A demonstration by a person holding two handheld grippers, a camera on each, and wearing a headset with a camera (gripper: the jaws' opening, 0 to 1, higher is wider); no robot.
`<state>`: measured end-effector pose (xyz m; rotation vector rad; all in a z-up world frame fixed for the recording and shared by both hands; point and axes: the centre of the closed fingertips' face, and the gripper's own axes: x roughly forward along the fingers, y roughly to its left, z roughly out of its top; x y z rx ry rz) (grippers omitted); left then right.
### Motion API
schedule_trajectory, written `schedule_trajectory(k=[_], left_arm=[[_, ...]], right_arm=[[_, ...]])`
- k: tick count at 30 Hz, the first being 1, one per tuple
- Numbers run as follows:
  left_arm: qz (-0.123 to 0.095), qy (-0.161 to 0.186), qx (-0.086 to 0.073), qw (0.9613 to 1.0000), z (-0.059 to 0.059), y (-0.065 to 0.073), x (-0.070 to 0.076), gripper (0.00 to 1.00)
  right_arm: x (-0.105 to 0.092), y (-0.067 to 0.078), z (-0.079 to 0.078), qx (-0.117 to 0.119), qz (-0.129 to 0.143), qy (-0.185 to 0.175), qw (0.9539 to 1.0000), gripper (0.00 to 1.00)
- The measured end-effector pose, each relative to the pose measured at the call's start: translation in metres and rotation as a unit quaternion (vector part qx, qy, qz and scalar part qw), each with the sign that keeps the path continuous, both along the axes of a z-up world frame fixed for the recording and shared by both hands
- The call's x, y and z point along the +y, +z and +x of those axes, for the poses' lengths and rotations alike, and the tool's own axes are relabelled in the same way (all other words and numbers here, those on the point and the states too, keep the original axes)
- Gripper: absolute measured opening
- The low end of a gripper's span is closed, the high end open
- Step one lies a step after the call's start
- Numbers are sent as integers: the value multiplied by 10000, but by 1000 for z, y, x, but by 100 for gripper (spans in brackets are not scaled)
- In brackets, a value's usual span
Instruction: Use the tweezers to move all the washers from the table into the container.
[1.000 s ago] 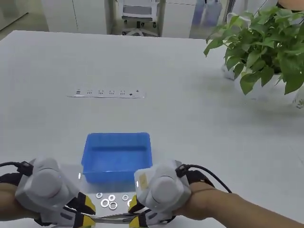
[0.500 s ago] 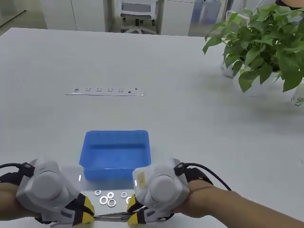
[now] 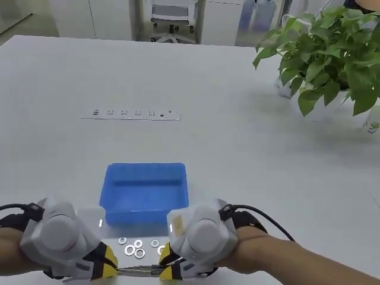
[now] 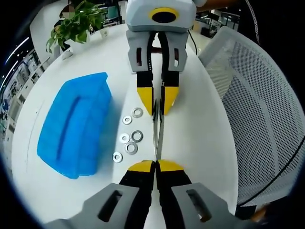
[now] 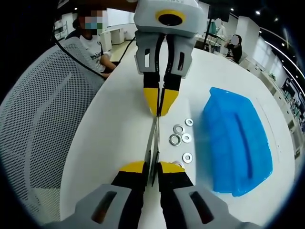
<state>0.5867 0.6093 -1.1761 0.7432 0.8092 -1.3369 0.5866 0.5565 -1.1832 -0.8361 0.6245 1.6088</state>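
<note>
On the white worktop (image 3: pixel 237 136), just beside one blue container (image 4: pixel 71 129), six washers (image 4: pixel 131 148) lie in a loose cluster, none inside it. One pair of tweezers (image 4: pixel 157 136) runs alongside them between two facing grippers. Left gripper (image 4: pixel 156 168) fingers (image 4: pixel 141 168) are pinched tight on one end, and right gripper (image 5: pixel 151 171) fingers, nearly together, clamp the other.

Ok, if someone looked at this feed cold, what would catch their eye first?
Probably the tweezers, stretched between the left gripper and the right gripper, each shut on one end, at the near edge of the table. Next, the washers lying loose between the tweezers and the blue container. The leafy plant at the far right also stands out.
</note>
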Motion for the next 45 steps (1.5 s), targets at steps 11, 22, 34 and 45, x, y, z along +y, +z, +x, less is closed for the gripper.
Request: schedule_trajectory(k=[11, 22, 34, 45], left_arm=[[83, -175, -203, 9996, 2, 22, -4, 5], [13, -291, -375, 9989, 3, 47, -15, 5], [-286, -329, -453, 9980, 3, 69, -31, 5], [-515, -391, -580, 9962, 4, 90, -44, 5]], right_arm=[[-2, 0, 0, -62, -27, -45, 10000, 12], [-5, 1, 0, -53, 37, -236, 9997, 13], [-4, 5, 2, -86, 188, -367, 9991, 11], [-3, 14, 4, -149, 358, -469, 9981, 10]])
